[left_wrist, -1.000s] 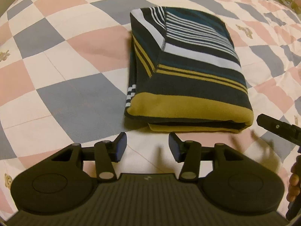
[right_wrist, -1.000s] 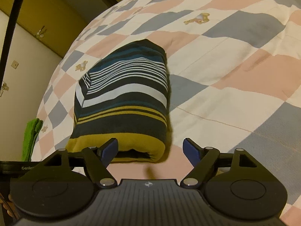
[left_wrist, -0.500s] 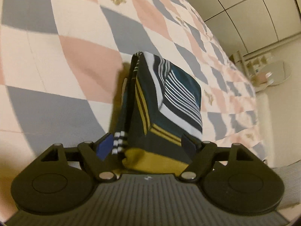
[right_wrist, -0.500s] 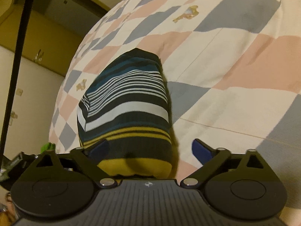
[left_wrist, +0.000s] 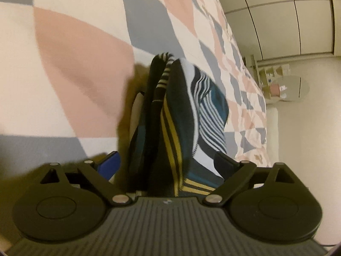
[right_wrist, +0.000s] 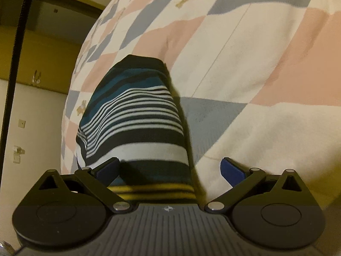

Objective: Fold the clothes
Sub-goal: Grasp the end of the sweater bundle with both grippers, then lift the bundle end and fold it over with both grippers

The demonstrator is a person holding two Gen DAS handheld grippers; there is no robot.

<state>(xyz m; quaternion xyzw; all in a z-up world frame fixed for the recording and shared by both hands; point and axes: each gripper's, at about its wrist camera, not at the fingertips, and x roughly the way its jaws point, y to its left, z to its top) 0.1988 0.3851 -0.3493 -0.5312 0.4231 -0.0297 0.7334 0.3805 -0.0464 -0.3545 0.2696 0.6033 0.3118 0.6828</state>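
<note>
The folded striped garment [left_wrist: 170, 128] lies on the checkered bedspread [left_wrist: 81, 64]. The left gripper [left_wrist: 168, 164] straddles one end of the bundle, jaws spread wide. The right gripper [right_wrist: 170, 168] straddles the yellow-banded end [right_wrist: 153, 189], jaws likewise spread. Contact between the pads and the fabric cannot be confirmed from either view.

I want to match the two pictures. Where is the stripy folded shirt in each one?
Left wrist view: the striped folded garment stands on edge in the middle, between the left claw fingers.
Right wrist view: it fills the lower centre-left, reaching into the right claw.
Shared landmark: the checkered bedspread.
</note>
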